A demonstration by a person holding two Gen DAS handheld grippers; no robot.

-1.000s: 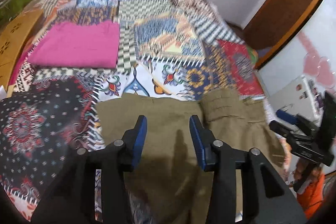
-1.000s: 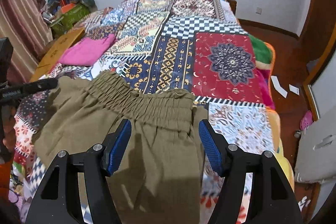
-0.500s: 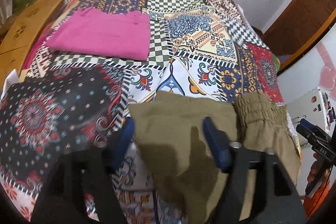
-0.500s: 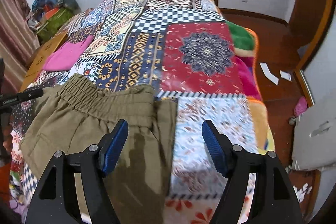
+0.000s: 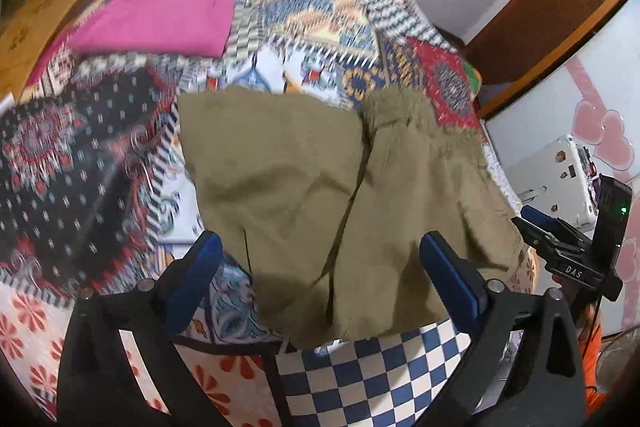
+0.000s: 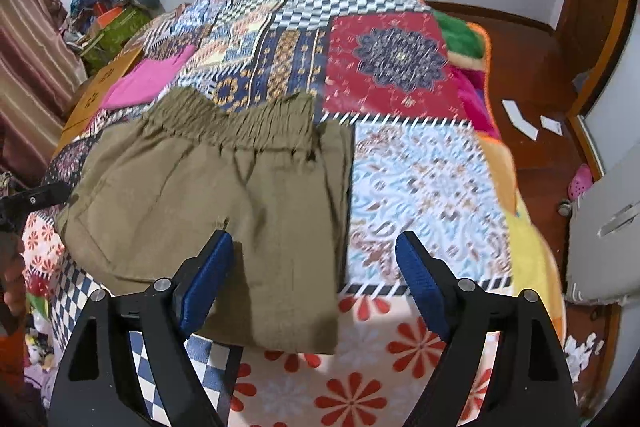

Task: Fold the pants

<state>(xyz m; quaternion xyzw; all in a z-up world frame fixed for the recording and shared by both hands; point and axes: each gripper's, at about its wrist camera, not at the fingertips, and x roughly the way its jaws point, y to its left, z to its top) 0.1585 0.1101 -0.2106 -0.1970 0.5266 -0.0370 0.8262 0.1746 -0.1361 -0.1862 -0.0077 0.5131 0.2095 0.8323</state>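
Pants (image 5: 320, 195) of olive cloth lie folded into a compact bundle on the patchwork bed (image 6: 420, 179), filling the lower middle of the left wrist view and the left half of the right wrist view. Both claws are spread wide and hold nothing. The left claw (image 5: 320, 279) hovers straight over the bundle, a dark fold seam running from between its fingers away toward the upper middle of the frame. The right claw (image 6: 314, 283) straddles the bundle's right edge, cloth under its left finger only, bare quilt under the other. The gathered waistband (image 6: 240, 123) lies at the far end, so the long axis runs away from both claws. The left claw looks better centred for any further fold. A folded pink garment (image 5: 156, 23) rests well apart, upper left.
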